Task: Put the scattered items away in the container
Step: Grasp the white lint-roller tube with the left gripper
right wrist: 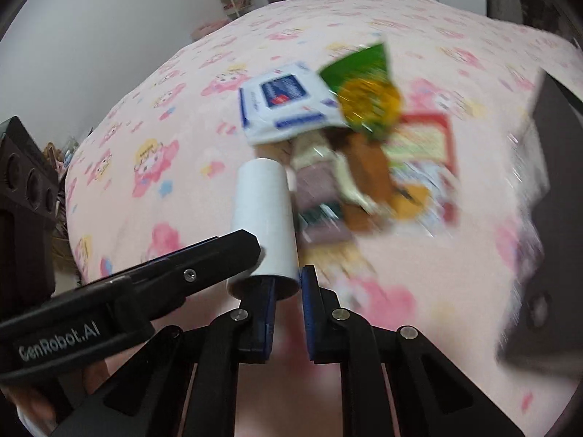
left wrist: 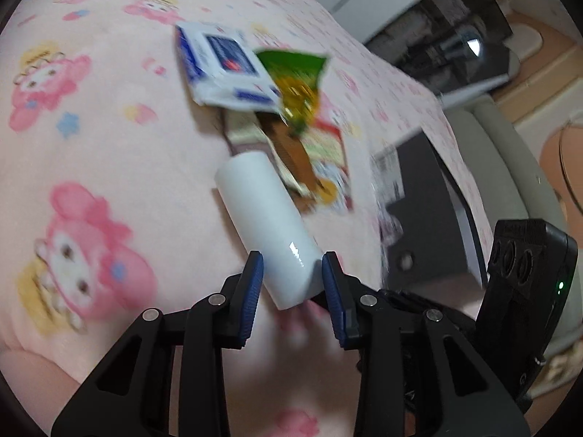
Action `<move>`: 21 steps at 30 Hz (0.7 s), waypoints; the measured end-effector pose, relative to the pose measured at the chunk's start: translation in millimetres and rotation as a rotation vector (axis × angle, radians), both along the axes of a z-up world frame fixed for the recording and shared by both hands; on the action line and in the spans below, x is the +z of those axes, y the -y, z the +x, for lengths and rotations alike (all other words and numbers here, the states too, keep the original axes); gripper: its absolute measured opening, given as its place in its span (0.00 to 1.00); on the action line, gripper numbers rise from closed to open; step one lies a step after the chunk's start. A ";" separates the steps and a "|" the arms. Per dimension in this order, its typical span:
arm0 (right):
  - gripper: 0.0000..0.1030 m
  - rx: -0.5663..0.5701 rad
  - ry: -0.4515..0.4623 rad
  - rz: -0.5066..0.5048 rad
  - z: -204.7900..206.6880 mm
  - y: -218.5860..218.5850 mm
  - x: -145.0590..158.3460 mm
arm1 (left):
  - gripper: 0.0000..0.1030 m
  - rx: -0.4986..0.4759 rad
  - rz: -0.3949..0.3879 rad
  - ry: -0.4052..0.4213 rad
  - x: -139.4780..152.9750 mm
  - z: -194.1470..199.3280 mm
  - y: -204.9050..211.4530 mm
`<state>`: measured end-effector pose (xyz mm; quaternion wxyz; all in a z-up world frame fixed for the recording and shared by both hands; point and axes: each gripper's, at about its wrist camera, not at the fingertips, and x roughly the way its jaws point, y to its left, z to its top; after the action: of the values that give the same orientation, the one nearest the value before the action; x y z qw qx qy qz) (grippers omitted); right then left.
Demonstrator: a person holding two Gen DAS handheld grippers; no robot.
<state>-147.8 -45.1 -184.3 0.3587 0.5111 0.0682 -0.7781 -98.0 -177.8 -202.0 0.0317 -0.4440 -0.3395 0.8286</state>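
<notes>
Your left gripper [left wrist: 292, 280] has the near end of the white cylinder [left wrist: 266, 225] squeezed between its blue pads [left wrist: 255, 291], one pad on each side of the tube, with the rest of the tube running up and away from you across the pink patterned bedspread [left wrist: 109, 127]. Your right gripper [right wrist: 286, 291] sits at that same end: its jaws are nearly together and clamp the tube's open rim, the left pad inside the bore and the right pad against the outer wall, with the left gripper's black finger [right wrist: 218, 255] crossing in front from the left. The far end of the tube points into the blurred heap of scattered things, just short of the white and blue pack [left wrist: 222, 69], the green and yellow snack bag [left wrist: 298, 83] and the red-edged packet [left wrist: 328, 153]; whether it touches any of them you cannot tell. To the tube's left the bedspread lies bare and wide. To the right the bed's edge falls off close by, where a dark grey container [left wrist: 426, 218] stands beside it.
</notes>
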 end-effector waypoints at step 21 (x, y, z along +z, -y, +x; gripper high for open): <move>0.07 0.018 0.150 -0.070 18.2 -18.5 -6.6 | 0.31 0.078 -0.141 0.053 -3.7 -50.3 50.1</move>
<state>-129.7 -26.5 -190.9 0.3877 0.5544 0.0184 -0.7362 -148.3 -227.9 -205.7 -0.0411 -0.4535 -0.2980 0.8389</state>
